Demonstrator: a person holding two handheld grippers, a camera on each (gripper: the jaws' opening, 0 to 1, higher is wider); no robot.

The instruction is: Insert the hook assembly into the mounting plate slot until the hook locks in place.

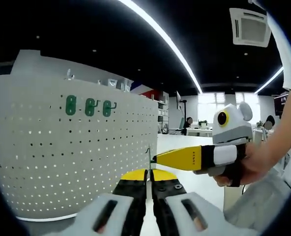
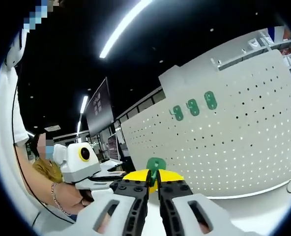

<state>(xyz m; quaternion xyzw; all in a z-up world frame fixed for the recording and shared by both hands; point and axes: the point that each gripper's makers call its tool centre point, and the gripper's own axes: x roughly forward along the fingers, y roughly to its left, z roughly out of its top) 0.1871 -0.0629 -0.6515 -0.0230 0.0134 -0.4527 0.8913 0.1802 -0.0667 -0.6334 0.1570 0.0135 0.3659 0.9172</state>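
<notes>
Now we keep the right hand-held gripper (image 2: 154,183) clamped on the green hook (image 2: 156,166), left hand-held gripper (image 1: 149,183) closed empty, and square up to the pegboard (image 2: 244,142) slot.

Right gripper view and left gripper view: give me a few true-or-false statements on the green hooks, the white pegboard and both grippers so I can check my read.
1. Three green plastic hooks already hang in a row on the white perforated pegboard. True.
2. The right gripper is open and holds nothing. False: its jaws are closed on a green hook piece with a round hole.
3. The left gripper has its jaws closed together. True.
4. The held green hook piece is already seated in the pegboard. False: it sits at the jaw tips, apart from the board.
5. The pegboard lies flat on the table. False: it stands upright.
</notes>
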